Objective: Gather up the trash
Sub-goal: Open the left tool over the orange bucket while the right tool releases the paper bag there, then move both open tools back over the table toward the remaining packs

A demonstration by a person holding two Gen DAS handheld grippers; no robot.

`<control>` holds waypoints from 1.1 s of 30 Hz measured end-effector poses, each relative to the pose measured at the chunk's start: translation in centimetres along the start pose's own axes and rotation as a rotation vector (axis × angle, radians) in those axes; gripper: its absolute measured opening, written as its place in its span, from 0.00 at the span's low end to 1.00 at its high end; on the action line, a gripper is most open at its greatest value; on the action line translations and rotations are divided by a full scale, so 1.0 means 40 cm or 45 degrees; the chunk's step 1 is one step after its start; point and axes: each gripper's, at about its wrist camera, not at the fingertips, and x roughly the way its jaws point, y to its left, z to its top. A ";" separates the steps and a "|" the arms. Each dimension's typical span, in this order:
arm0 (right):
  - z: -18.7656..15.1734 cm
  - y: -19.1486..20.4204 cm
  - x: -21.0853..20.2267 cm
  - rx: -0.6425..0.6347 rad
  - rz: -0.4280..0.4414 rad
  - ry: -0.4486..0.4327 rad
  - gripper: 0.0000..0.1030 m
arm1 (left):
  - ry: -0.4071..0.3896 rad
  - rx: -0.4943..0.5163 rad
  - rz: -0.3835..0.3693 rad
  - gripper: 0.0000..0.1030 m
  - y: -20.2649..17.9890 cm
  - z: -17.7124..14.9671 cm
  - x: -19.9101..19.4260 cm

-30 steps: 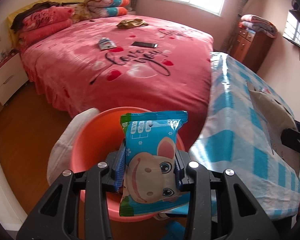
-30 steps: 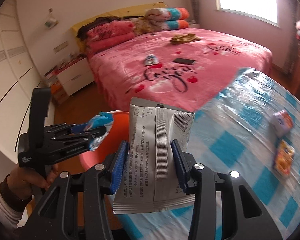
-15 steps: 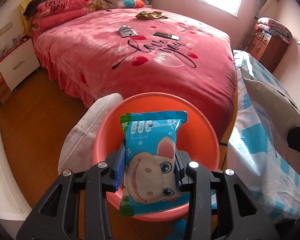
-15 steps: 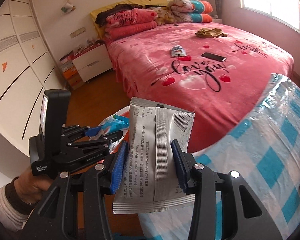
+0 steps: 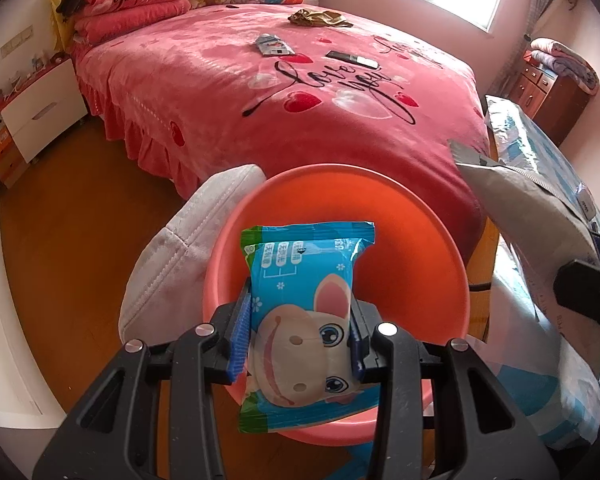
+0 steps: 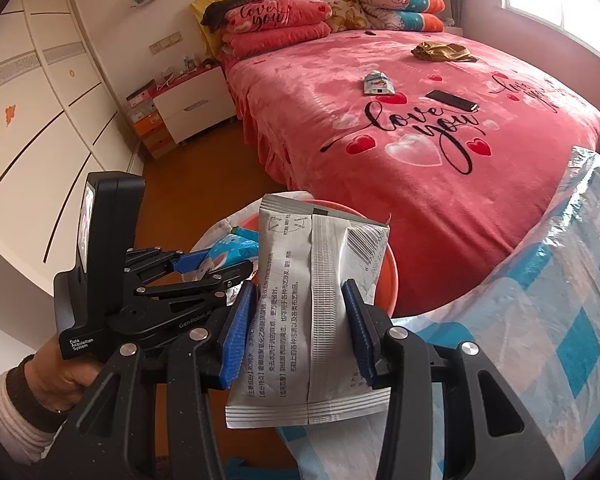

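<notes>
In the left wrist view, the left tool fills the bottom of the frame, its blue pads pinching a blue plastic wipes packet printed with a cartoon animal. The packet stands upright at lower centre, over the round orange plastic basin that sits on the wooden floor just below the pink bed. A pale grey cushioned seat touches the basin's left rim.

In the right wrist view, the right tool holds a silver-grey foil pouch with black printed text and a barcode between its blue pads; the jaws have just been opening a little, yet the pads still touch both sides of the pouch. The pouch stands upright at lower centre, in front of the basin, which shows only as an orange sliver behind it. At lower left, a hand in a white ribbed sleeve grips the left tool. At right lies the surface covered with a blue-and-white checked plastic cloth. On the bed, in the upper right, rest a small printed packet, a black phone and a crumpled gold cloth.
</notes>
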 end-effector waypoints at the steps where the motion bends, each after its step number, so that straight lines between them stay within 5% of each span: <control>1: 0.001 -0.002 0.008 0.003 -0.002 0.008 0.47 | 0.004 -0.003 -0.001 0.40 0.001 0.000 0.004; 2: 0.001 -0.006 0.020 0.014 -0.016 0.016 0.52 | 0.010 -0.009 0.002 0.41 0.002 0.000 0.011; 3: -0.002 -0.012 0.028 0.028 -0.025 0.022 0.65 | 0.014 -0.015 0.008 0.49 0.002 0.001 0.017; 6: -0.020 -0.038 0.033 0.099 -0.014 0.032 0.78 | 0.013 -0.030 0.064 0.77 0.004 0.003 0.030; 15: -0.059 -0.064 -0.026 0.163 -0.060 -0.005 0.87 | -0.017 0.017 0.096 0.85 -0.021 0.007 0.015; 33: -0.127 -0.134 -0.224 0.204 -0.263 -0.310 0.95 | -0.204 0.110 0.128 0.86 -0.102 0.032 -0.092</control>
